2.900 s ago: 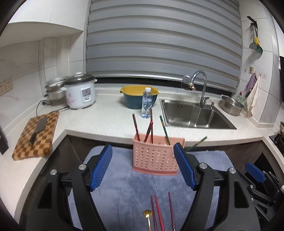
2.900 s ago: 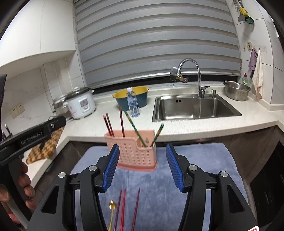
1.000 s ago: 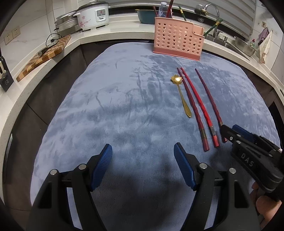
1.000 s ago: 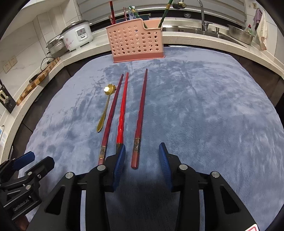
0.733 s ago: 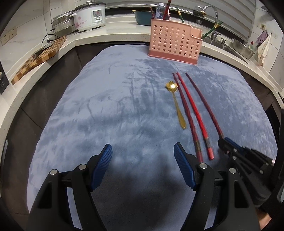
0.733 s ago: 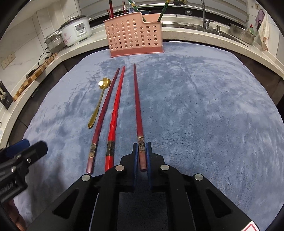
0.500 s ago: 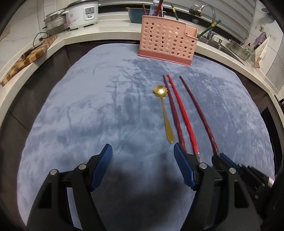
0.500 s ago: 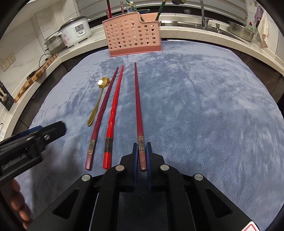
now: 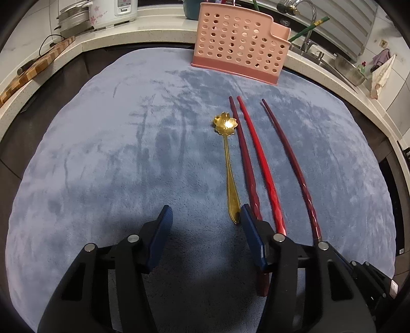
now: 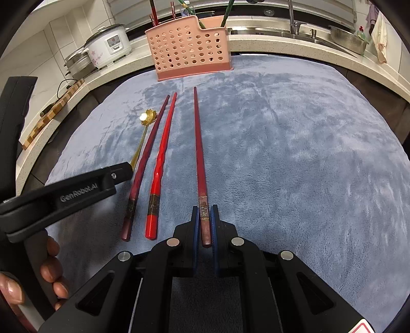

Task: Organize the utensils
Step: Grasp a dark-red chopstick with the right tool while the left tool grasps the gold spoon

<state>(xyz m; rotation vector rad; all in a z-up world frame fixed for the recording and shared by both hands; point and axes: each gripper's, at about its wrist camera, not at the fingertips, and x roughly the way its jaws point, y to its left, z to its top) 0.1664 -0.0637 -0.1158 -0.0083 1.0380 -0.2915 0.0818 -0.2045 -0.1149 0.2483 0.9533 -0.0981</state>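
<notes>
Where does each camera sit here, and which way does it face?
Left wrist: on the left gripper, angled down at the gold spoon on the grey cloth; its jaws, just closing, hold nothing.
Right wrist: on the right gripper, jaws shut on the rightmost chopstick; the person's hand shows at left.
Shared: spoon, three chopsticks, pink holder.

spoon left of chopsticks, holder behind

White rice cooker, checkered cutting board, faucet beyond the grey-blue cloth.
</notes>
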